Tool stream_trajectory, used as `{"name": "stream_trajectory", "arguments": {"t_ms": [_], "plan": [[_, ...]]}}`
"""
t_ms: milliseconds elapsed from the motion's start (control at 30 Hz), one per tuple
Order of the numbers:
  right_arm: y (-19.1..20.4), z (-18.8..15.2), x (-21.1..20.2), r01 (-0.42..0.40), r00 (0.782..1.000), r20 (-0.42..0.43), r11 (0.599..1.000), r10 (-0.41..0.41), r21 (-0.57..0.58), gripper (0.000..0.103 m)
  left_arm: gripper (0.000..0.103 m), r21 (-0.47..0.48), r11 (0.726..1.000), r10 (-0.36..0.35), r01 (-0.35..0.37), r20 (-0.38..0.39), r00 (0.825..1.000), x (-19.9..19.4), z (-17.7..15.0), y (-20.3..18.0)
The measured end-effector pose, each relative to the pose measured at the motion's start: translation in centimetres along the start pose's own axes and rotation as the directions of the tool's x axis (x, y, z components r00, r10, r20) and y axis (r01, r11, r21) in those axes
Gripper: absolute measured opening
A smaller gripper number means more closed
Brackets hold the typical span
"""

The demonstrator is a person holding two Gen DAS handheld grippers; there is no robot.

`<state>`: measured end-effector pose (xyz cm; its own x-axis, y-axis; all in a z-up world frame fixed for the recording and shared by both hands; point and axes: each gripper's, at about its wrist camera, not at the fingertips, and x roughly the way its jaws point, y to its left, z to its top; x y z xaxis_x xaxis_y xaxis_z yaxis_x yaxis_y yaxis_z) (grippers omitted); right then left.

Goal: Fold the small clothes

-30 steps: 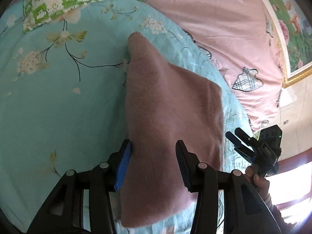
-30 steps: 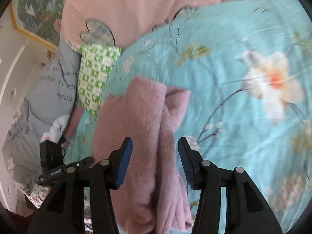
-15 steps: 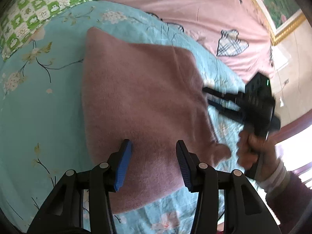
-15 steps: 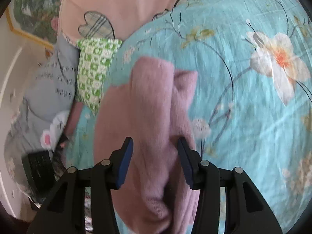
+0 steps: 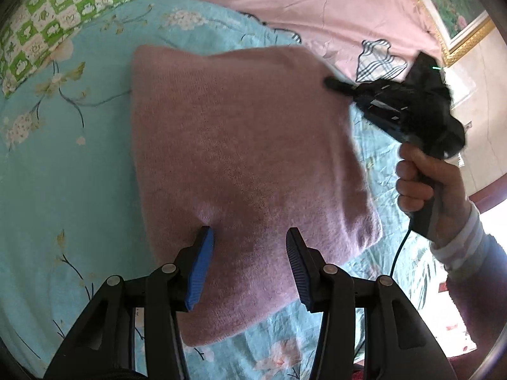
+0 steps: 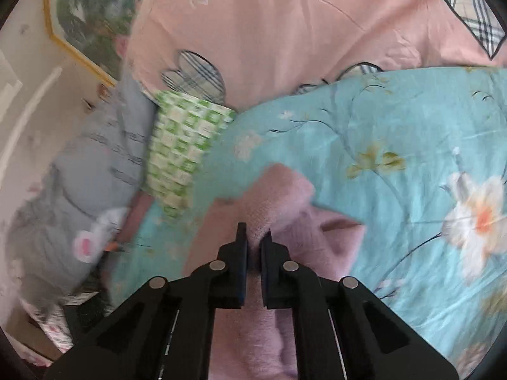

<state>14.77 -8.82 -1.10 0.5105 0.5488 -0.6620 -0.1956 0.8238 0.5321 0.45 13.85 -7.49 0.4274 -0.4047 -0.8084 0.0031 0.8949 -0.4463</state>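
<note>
A pink knitted garment (image 5: 240, 164) lies folded into a rough square on the light blue flowered bedspread (image 5: 63, 190). My left gripper (image 5: 250, 240) is open and hovers over the garment's near edge with the cloth between its blue pads. My right gripper (image 6: 254, 240) is shut on a fold of the pink garment (image 6: 279, 196) at its far right corner. The right gripper also shows in the left wrist view (image 5: 336, 84), held by a hand at the garment's far right corner.
A green and white checked pillow (image 5: 63, 9) lies at the far left. A pink quilt with plaid patches (image 5: 301, 6) lies behind the bedspread. A grey pillow with a mouse print (image 6: 85, 183) lies at the left. A framed picture (image 5: 456, 9) hangs on the wall.
My right gripper has closed on the garment's fold. It has moved to the far right corner. The left gripper stayed open over the near edge, and the garment now lies spread squarer.
</note>
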Motion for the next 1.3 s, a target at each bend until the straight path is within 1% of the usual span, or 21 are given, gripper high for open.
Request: {"name": "stream_trajectory", "arguments": {"t_ms": [67,100,167,233,267,333,400,500,533,567,600,667,767,800,900,967,1033,1100,1167,1233,1300], "plan": [[-1.7,-0.9,1.4,0.05,0.996,-0.07,0.997,-0.046,0.051,0.009,0.048,-0.005,1.0,0.004,-0.004,-0.01,1.0,-0.1,-0.3,0.0],[-2.3,-1.5,1.2,0.044,0.996,-0.077,0.996,-0.038,0.073,0.012,0.048,-0.003,1.0,0.009,-0.009,-0.006,1.0,-0.5,-0.6,0.0],[-2.7,-3.0,-0.6,0.0,0.999,-0.048,0.995,0.005,0.1,0.012,0.051,-0.004,0.999,0.035,-0.035,-0.001,0.999,-1.5,-1.3,0.3],[-2.5,-5.0,-2.7,-0.028,0.999,-0.038,0.996,0.031,0.09,0.019,0.055,-0.033,0.999,0.042,-0.042,0.002,0.999,-2.1,-2.0,1.1],[-2.4,-6.0,-3.5,-0.04,0.998,-0.041,0.995,0.044,0.086,0.025,0.055,-0.045,0.998,0.041,-0.041,0.001,0.999,-2.3,-2.3,1.4],[-2.0,-8.2,-4.5,-0.068,0.995,-0.074,0.996,0.073,0.065,0.029,0.055,-0.084,0.996,0.042,-0.043,-0.006,0.999,-2.4,-3.0,2.5],[-2.0,-10.1,-5.0,-0.063,0.992,-0.105,0.997,0.067,0.047,0.03,0.055,-0.125,0.991,0.048,-0.05,-0.018,0.999,-2.1,-3.6,3.5],[-2.4,-13.0,-4.7,-0.051,0.988,-0.146,0.997,0.06,0.063,0.031,0.055,-0.154,0.987,0.035,-0.038,-0.024,0.999,-1.5,-3.9,3.8],[-2.4,-13.6,-4.5,-0.031,0.987,-0.157,0.998,0.039,0.052,0.03,0.055,-0.151,0.988,0.034,-0.038,-0.027,0.999,-1.4,-4.1,3.8],[-2.5,-13.9,-4.4,-0.01,0.986,-0.164,0.999,0.018,0.047,0.011,0.055,-0.145,0.989,0.039,-0.044,-0.034,0.999,-1.3,-4.2,3.7],[-2.6,-14.1,-4.6,0.0,0.987,-0.159,0.999,0.009,0.052,0.004,0.055,-0.137,0.989,0.046,-0.051,-0.039,0.998,-1.0,-4.2,3.5],[-2.9,-14.1,-5.5,0.031,0.992,-0.122,0.998,-0.024,0.052,0.004,0.055,-0.12,0.991,0.052,-0.057,-0.048,0.998,-0.4,-4.4,3.1],[-3.9,-14.6,-4.7,0.148,0.978,-0.146,0.989,-0.149,-0.016,0.004,0.055,-0.116,0.989,0.08,-0.089,-0.081,0.993,1.5,-4.7,3.3],[-4.4,-14.9,-4.0,0.169,0.973,-0.159,0.985,-0.169,-0.016,0.003,0.056,-0.126,0.988,0.081,-0.093,-0.097,0.992,2.1,-4.9,3.5],[-5.2,-15.3,-3.4,0.173,0.974,-0.154,0.985,-0.167,0.025,0.003,0.056,-0.151,0.984,0.078,-0.094,-0.106,0.991,2.5,-5.3,4.0],[-4.7,-15.3,-4.0,0.177,0.973,-0.152,0.984,-0.173,0.015,0.004,0.055,-0.15,0.984,0.082,-0.097,-0.102,0.991,1.9,-5.5,3.9],[-4.1,-15.1,-4.9,0.173,0.974,-0.152,0.985,-0.17,0.004,0.006,0.055,-0.146,0.984,0.094,-0.106,-0.084,0.992,0.7,-5.3,3.8],[-3.5,-14.8,-5.8,0.164,0.978,-0.132,0.986,-0.162,0.003,0.007,0.055,-0.141,0.984,0.101,-0.107,-0.045,0.994,-1.0,-4.9,3.6],[-2.1,-14.4,-7.1,0.152,0.985,-0.077,0.988,-0.153,-0.026,0.007,0.055,-0.134,0.988,0.084,-0.083,0.003,0.996,-2.7,-4.3,3.2],[-0.6,-14.2,-7.7,0.116,0.992,-0.037,0.991,-0.118,-0.06,0.007,0.055,-0.117,0.992,0.051,-0.045,0.054,0.997,-3.9,-3.2,2.6],[1.2,-13.4,-7.0,0.081,0.996,-0.037,0.991,-0.086,-0.107,0.007,0.055,-0.085,0.996,0.007,0.0,0.086,0.996,-4.1,-1.7,1.9]]}}
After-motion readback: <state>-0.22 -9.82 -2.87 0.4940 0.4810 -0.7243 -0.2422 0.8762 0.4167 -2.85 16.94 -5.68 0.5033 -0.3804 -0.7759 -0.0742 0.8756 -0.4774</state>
